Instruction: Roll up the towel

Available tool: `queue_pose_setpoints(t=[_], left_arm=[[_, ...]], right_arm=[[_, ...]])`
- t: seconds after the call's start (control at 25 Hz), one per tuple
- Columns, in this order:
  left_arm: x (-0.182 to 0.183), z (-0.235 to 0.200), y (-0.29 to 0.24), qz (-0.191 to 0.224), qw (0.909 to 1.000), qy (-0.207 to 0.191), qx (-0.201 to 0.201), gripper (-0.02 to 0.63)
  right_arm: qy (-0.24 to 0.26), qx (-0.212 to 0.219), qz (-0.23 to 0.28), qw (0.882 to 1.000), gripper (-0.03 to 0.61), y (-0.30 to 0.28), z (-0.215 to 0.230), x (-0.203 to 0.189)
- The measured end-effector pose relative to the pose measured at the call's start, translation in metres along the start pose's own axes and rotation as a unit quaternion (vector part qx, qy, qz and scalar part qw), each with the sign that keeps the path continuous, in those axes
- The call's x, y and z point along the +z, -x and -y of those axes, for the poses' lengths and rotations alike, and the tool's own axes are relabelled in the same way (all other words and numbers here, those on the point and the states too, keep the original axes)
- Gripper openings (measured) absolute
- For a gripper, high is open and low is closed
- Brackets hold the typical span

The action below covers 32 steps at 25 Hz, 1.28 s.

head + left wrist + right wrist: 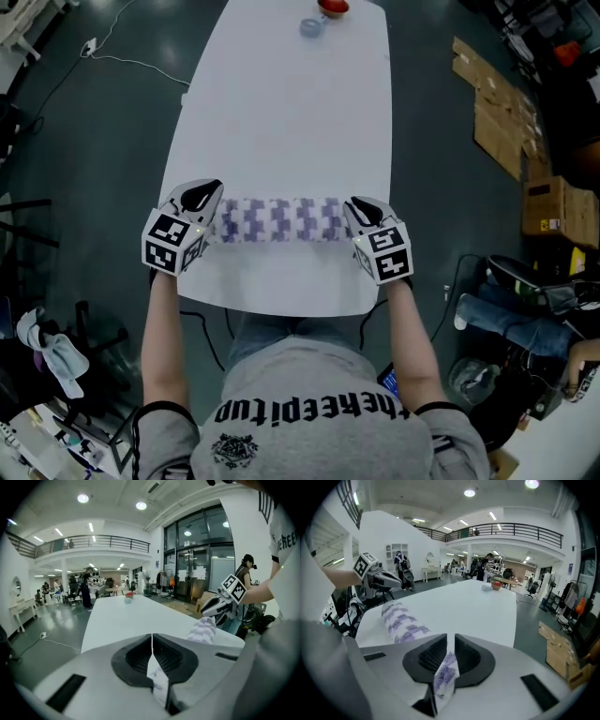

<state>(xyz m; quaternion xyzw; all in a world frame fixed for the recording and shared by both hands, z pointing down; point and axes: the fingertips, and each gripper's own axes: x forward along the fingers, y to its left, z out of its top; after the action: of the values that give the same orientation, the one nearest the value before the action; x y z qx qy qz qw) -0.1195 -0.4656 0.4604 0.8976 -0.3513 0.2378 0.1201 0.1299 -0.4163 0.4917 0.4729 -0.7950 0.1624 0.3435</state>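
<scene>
TOWEL: white-and-purple patterned cloth towel (pixel 279 220), rolled, at 6 o'clock of white table (pixel 281 112) | TONGS: left gripper (pixel 204 202) clamps its 9 o'clock end, right gripper (pixel 361 214) its 3 o'clock end | RISK: uneven pull could skew or unwind roll.

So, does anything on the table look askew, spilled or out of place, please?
Nothing stands out. The towel lies as an even roll across the near end of the table, with the left gripper and the right gripper each shut on one end. No spill shows near the far red bowl.
</scene>
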Motion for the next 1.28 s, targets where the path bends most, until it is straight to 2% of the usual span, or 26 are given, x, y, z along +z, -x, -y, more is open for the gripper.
queue_pose_setpoints(t=[0.12,0.36,0.52,0.76,0.96,1.2,1.28], left_arm=[[0.023,0.014,0.020,0.041,0.9987,0.000,0.030,0.005],[0.062,0.051,0.057,0.115,0.9905,0.007,0.074,0.005],[0.083,0.076,0.077,0.157,0.9844,0.006,0.080,0.005],[0.111,0.137,0.114,0.193,0.9782,-0.006,0.078,0.005],[0.128,0.166,0.140,0.218,0.9722,-0.003,0.085,0.005],[0.127,0.151,0.182,0.258,0.9593,0.010,0.114,0.005],[0.129,0.163,0.198,0.270,0.9545,0.009,0.125,0.005]], right_arm=[[-0.006,0.010,0.031,0.999,0.003,0.019,-0.007,0.014],[-0.002,0.008,0.096,0.995,0.003,0.060,-0.020,0.037],[-0.003,-0.004,0.134,0.991,0.003,0.089,-0.025,0.050],[0.017,-0.017,0.180,0.983,0.003,0.157,-0.038,0.056],[0.023,-0.034,0.216,0.976,0.003,0.201,-0.045,0.064],[0.021,-0.056,0.258,0.964,0.003,0.223,-0.072,0.084],[0.020,-0.062,0.272,0.960,0.003,0.243,-0.076,0.080]])
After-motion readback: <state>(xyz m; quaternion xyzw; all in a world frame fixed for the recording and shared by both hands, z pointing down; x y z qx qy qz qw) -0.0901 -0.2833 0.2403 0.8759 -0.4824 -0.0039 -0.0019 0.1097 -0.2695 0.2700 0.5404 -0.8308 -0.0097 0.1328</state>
